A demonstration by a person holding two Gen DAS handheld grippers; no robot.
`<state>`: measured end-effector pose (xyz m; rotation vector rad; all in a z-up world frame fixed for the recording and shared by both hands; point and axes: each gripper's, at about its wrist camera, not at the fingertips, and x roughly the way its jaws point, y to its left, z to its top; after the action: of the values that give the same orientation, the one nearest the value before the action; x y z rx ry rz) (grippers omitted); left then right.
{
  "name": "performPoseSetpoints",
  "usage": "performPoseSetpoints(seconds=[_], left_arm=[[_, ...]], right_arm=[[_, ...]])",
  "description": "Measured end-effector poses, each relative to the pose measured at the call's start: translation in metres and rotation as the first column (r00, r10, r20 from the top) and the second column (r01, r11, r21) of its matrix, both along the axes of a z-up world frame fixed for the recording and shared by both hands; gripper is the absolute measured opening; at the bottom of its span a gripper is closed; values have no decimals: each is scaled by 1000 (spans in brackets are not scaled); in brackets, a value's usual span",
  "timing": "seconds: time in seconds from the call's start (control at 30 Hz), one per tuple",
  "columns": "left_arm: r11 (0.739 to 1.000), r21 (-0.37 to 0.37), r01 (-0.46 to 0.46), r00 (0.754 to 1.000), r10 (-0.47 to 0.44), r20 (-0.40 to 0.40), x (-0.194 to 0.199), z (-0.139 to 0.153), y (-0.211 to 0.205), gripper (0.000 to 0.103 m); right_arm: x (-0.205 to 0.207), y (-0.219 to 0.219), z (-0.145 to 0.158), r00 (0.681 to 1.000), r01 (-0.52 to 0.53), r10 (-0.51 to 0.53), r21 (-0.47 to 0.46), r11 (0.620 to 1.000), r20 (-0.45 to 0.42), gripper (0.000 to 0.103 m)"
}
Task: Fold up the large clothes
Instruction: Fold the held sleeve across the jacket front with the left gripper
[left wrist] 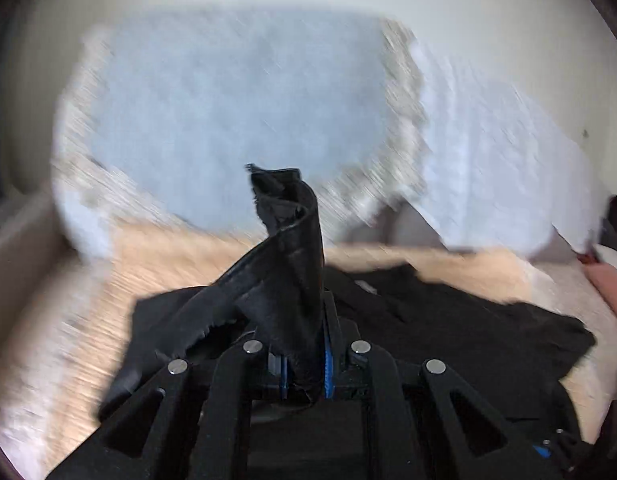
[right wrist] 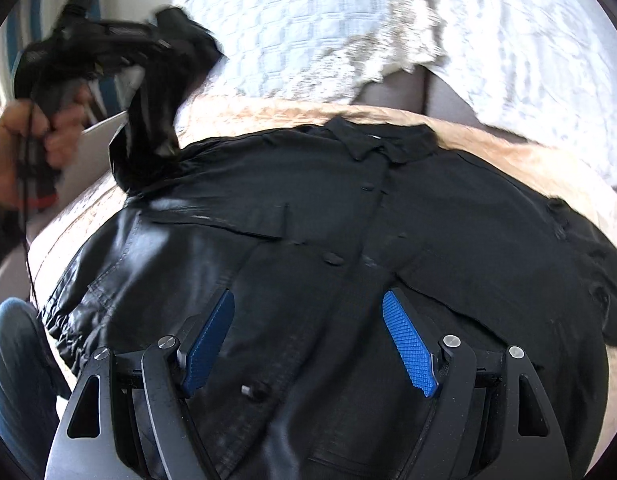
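Observation:
A large black button-front jacket (right wrist: 308,208) lies spread face up on a peach bedcover (right wrist: 268,114), its collar (right wrist: 388,140) at the far side. My left gripper (left wrist: 304,376) is shut on the jacket's left sleeve (left wrist: 284,264), and the cuff sticks up past the jaws. In the right wrist view the left gripper (right wrist: 164,28) is raised at the upper left, with the sleeve (right wrist: 152,120) hanging from it to the shoulder. My right gripper (right wrist: 308,300) hovers open over the jacket's lower front, with nothing between its blue pads (right wrist: 408,344).
Two pale, textured pillows (left wrist: 244,112) (left wrist: 500,168) lean against the wall behind the jacket. A person's hand (right wrist: 12,148) holds the left gripper's handle, and a knee in jeans (right wrist: 12,360) shows at the lower left. A pink item (left wrist: 608,284) lies at the bed's right edge.

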<state>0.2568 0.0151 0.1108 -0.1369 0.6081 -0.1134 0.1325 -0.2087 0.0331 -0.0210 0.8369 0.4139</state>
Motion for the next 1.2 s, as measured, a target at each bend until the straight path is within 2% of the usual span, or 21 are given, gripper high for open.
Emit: performPoseSetpoints(seconds=[0.1,0.17,0.23,0.3,0.33,0.4,0.5,0.57,0.6,0.63,0.67,0.77,0.87,0.9,0.93,0.97,1.07,1.2], left_arm=[[996,-58,71,987,-78,-143,23,-46,-44,14],[988,-90,123,963,-141,-230,29,-72,-67,14],[974,-136,180,947,-209,-245,17,-77,-78,21],[965,-145,220,946,-247,-209,-1,-65,-75,38],[962,-146,232,950,-256,-178,-11,-55,-70,40],[965,-141,222,964,-239,-114,-25,-39,-46,45],[996,-53,70,992,-74,-98,-33,-32,7,47],[998,-2,-64,989,64,-137,-28,-45,50,46],[994,-15,-105,980,101,-173,-24,-53,67,45],[990,-52,-132,969,118,-219,-21,-67,86,45],[985,-84,-151,960,125,-251,-19,-78,99,45],[975,-144,-172,936,116,-332,-22,-113,116,45],[987,-97,-126,939,87,-332,-23,-115,102,45],[990,-108,-89,942,48,-333,-20,-114,96,46],[991,-113,-73,940,31,-339,-14,-117,91,47],[991,-110,-76,940,34,-340,-10,-119,89,48],[992,-104,-78,937,37,-348,-4,-121,88,48],[979,-187,-79,944,13,-329,-10,-106,100,48]], right_arm=[[5,-18,-3,999,45,-44,35,998,-29,77],[8,-29,-5,996,75,-72,68,995,-52,77],[11,-35,-6,994,92,-87,84,992,-63,77],[12,-36,-6,993,100,-94,93,991,-65,77],[12,-35,-6,993,101,-96,93,990,-66,77],[13,-34,-5,993,104,-99,94,990,-60,77],[16,-32,-1,993,111,-105,115,987,-59,77],[24,-29,3,990,126,-115,145,981,-82,77],[32,-26,6,988,138,-124,152,979,-97,76],[40,-21,8,987,139,-124,154,978,-104,67],[48,-16,9,987,134,-118,153,979,-110,59],[89,7,-3,976,126,-102,117,985,-193,55],[132,37,-29,956,85,-63,62,994,-288,43],[142,44,-37,951,73,-60,33,997,-304,40],[150,51,-44,948,60,-55,7,998,-314,33],[158,55,-49,947,49,-53,-21,999,-318,30],[179,57,-50,953,63,-82,-74,995,-291,30],[179,49,-47,954,97,-131,-138,986,-269,30]])
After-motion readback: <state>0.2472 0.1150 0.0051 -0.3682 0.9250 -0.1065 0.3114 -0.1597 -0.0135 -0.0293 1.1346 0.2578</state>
